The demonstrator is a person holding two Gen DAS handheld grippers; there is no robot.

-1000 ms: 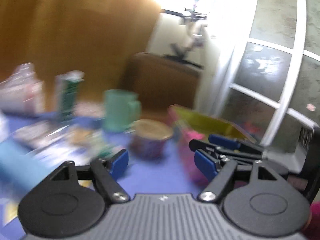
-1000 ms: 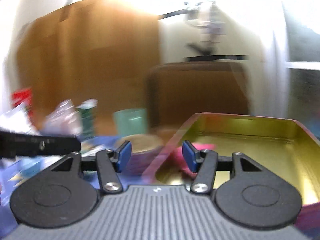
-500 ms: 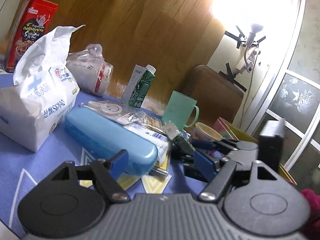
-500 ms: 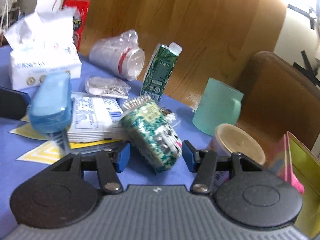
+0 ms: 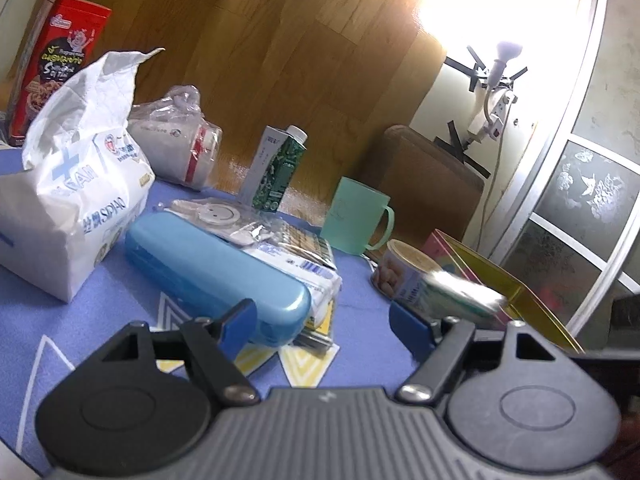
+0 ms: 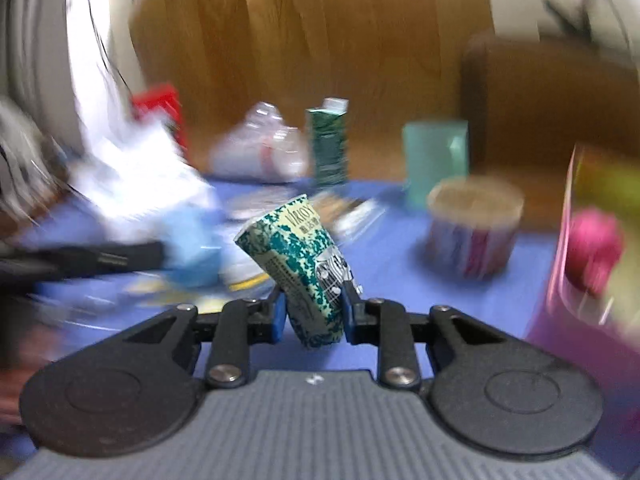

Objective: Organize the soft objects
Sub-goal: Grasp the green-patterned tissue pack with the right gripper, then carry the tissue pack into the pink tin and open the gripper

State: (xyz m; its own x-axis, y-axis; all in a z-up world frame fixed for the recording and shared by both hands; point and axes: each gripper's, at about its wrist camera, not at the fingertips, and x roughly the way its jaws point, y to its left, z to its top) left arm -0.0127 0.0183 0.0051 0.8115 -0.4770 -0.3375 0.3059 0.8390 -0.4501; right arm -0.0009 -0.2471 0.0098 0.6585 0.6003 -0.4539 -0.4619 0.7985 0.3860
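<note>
My right gripper (image 6: 313,316) had the green-and-white pouch (image 6: 298,264) clamped between its blue pads; the jaws had just been closing, and they were now pinching the pouch low on its body. My left gripper (image 5: 324,320) stood wide and empty, jaws just eased further apart, nothing between them.

How far along was I? By my reckoning, early to middling. One pink soft thing (image 6: 594,250) already lay in the yellow tin (image 6: 600,184), which I judged to be the collecting place. The pouch was lifted but not yet delivered: it hung left of the tin, with the paper cup (image 6: 474,228) between them. To the pouch's left the tissue pack (image 5: 68,200) sat on the blue cloth (image 5: 120,300), untouched, as did a flat wipes packet (image 5: 296,268) under the blue case (image 5: 216,276). Whether those belonged in the tin I could not tell.

The pouch's long axis ran roughly upright, leaning: its wider printed end pointed up and to the left, away from the tin, its narrow end down below my pads.
</note>
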